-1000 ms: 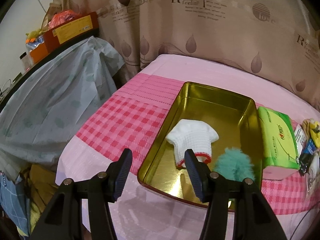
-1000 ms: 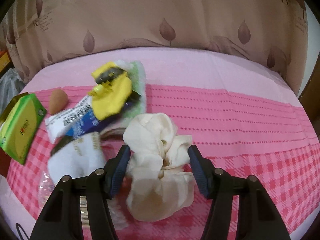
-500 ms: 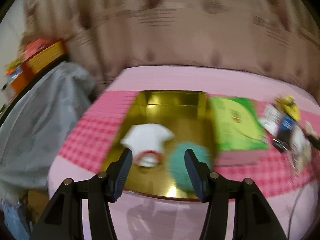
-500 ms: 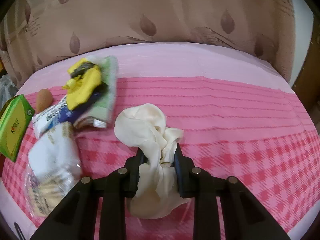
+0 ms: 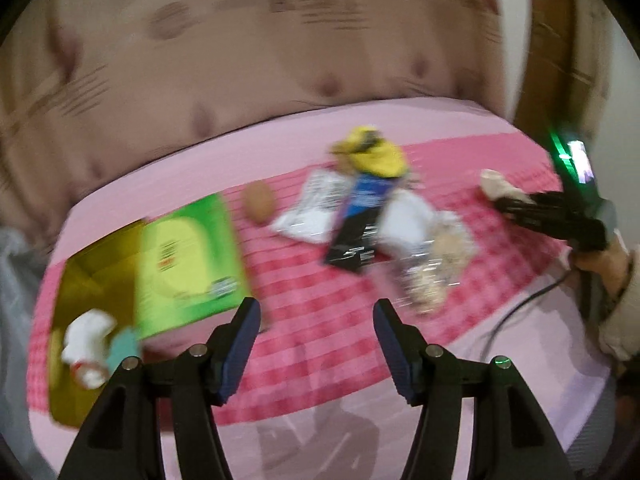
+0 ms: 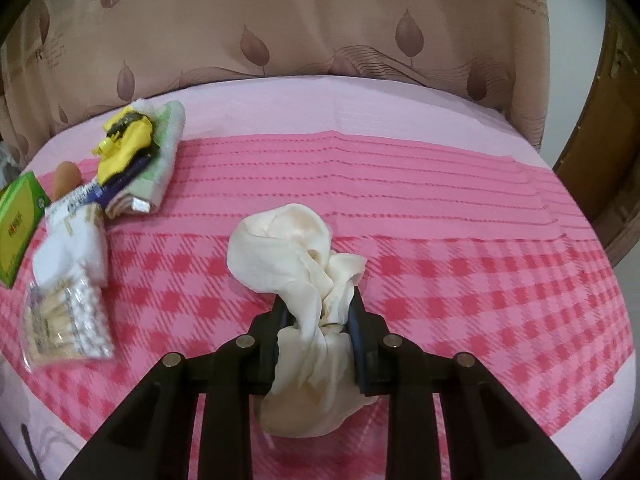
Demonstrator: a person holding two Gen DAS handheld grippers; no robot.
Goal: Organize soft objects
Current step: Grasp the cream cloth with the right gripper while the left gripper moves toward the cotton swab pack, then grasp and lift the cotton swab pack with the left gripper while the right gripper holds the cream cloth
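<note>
My right gripper [image 6: 318, 308] is shut on a crumpled cream cloth [image 6: 280, 248] that rests on the pink checked tablecloth [image 6: 480, 280]. In the blurred left wrist view the same cream cloth [image 5: 496, 184] shows at far right, in the right gripper [image 5: 516, 204]. My left gripper [image 5: 316, 312] hovers over the tablecloth with its jaws opening and nothing between them. At the left edge a gold tray [image 5: 80, 264] holds a white knitted piece [image 5: 86, 332] and a teal fluffy thing [image 5: 124, 344].
A green tissue pack [image 5: 188, 256] lies beside the tray. A pile to the left holds a yellow item [image 6: 124, 148], a folded green-white cloth [image 6: 164, 160], a brown egg shape [image 6: 66, 176], packets and a bag of cotton swabs [image 6: 64, 320]. A person's hand [image 5: 604, 264] and a cable are at the right. Curtain behind.
My right gripper has shut on the cream cloth. The left gripper has swung right, away from the gold tray and toward the pile, and its jaws stand a little wider.
</note>
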